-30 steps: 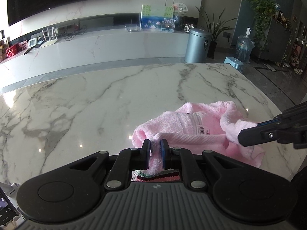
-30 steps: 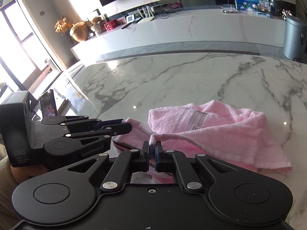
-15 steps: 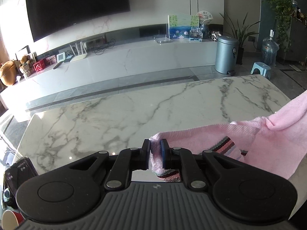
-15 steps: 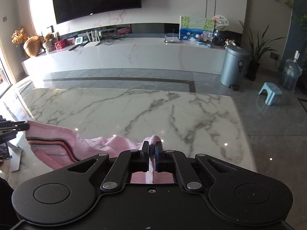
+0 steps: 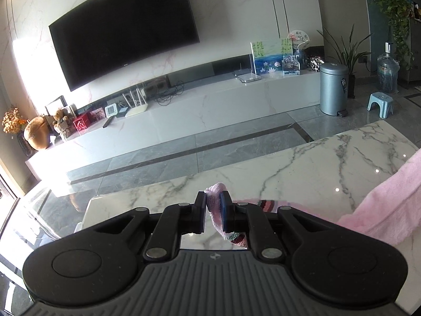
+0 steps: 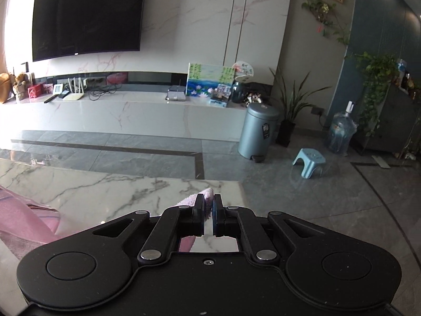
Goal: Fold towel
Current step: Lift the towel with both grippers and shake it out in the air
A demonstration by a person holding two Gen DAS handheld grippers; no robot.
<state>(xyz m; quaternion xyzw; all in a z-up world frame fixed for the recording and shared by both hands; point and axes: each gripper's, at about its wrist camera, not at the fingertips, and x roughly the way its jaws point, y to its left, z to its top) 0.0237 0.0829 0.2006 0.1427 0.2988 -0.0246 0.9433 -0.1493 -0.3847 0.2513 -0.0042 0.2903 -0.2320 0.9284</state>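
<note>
Above marble table [image 5: 302,173], pink towel [image 5: 389,210] clamped taut

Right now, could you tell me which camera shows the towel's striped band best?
The left wrist view: the striped band runs beside the left gripper. The right wrist view shows only faint stripes on the pink towel at the frame's edge.

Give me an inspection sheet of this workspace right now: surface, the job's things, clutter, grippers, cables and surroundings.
Surface: white marble table with grey veins, glossy, with light reflections.
Job's things: pink terry towel, pinched at two places and hanging between the grippers; striped band near the left grip.
Clutter: nothing seen on the visible tabletop.
Grippers: left gripper shut on the towel; right gripper shut on the towel.
Cables: black cords tangled on the white TV bench, none near the table.
Surroundings: dark wall television, blue-grey pedal bin, small blue stool, water bottle, potted plants.
</note>
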